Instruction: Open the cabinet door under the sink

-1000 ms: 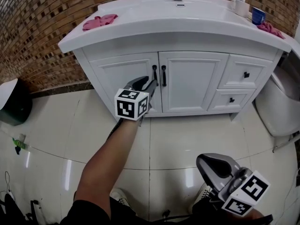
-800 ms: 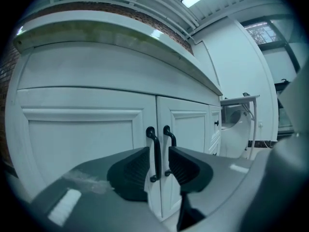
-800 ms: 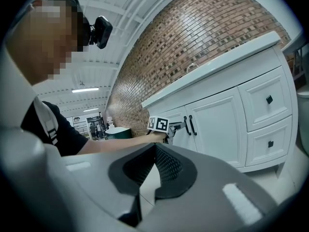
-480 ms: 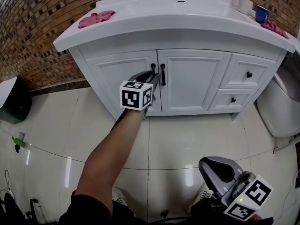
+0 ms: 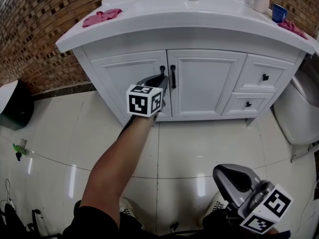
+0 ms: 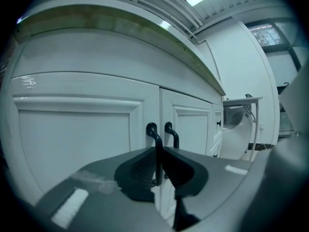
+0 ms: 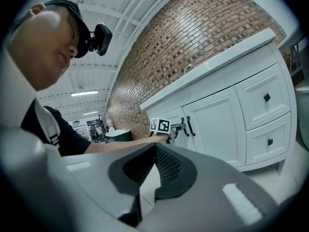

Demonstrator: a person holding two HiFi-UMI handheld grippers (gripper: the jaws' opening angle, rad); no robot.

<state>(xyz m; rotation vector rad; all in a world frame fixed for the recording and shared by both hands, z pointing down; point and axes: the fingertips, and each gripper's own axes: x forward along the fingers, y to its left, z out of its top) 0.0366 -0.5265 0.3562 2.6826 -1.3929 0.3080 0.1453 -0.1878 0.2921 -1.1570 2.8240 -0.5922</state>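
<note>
The white vanity under the sink has two cabinet doors, each with a black bar handle. My left gripper (image 5: pixel 162 79) reaches level to the left door (image 5: pixel 128 73). In the left gripper view its jaws (image 6: pixel 158 166) are closing, and the dark pads press on the left door's handle (image 6: pixel 154 133) from both sides. The right door's handle (image 6: pixel 171 133) stands free just beside it. Both doors sit flush and closed. My right gripper (image 5: pixel 223 174) hangs low at the bottom right over the floor tiles, far from the cabinet, shut with nothing between its pads (image 7: pixel 166 166).
Two drawers (image 5: pixel 265 76) sit to the right of the doors, and a white toilet (image 5: pixel 299 114) beyond them. A pink cloth (image 5: pixel 102 16), a soap bottle (image 5: pixel 256 1) and a blue cup (image 5: pixel 279 13) lie on the countertop. A dark bin (image 5: pixel 12 108) stands at the left by the brick wall.
My left gripper moved a little forward onto the left door's handle and its jaws came together around it. The right gripper stayed where it was.
</note>
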